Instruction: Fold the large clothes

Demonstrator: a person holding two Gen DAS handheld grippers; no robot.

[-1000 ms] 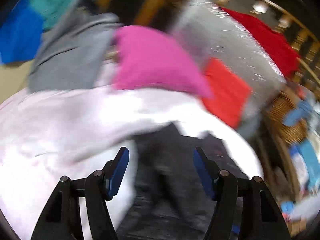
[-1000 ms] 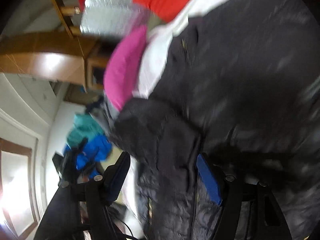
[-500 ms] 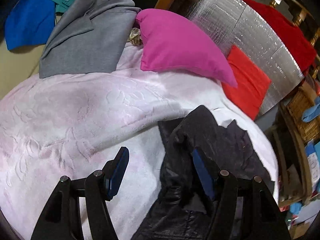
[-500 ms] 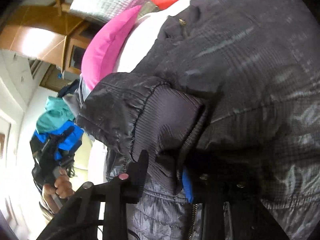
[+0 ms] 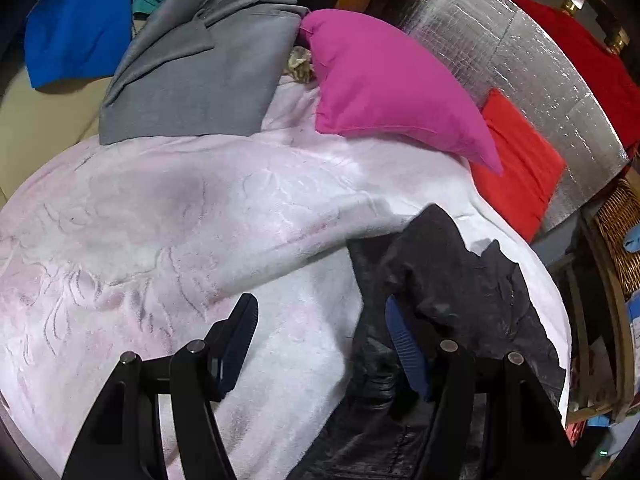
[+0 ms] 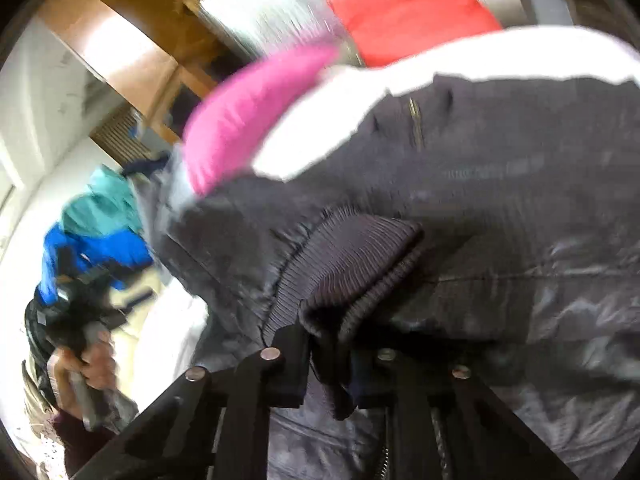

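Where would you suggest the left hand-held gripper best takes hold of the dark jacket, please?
Probably the raised fold of the dark jacket nearest the left hand-held gripper, coming from above and the blanket side. That ridge stands proud of the bed, thin enough for the open jaws; the flat body offers no edge.

The black jacket (image 5: 452, 292) lay crumpled on the right part of a pale pink blanket (image 5: 168, 220) — a large, dark garment of slightly shiny quilted fabric, with a ribbed knit cuff (image 6: 352, 264) and a short metal zip (image 6: 416, 124) on its upper panel. One sleeve was bunched and lifted, its cuff folded over on itself — the rest sprawled unfolded, in loose creases, reaching toward the blanket's right edge
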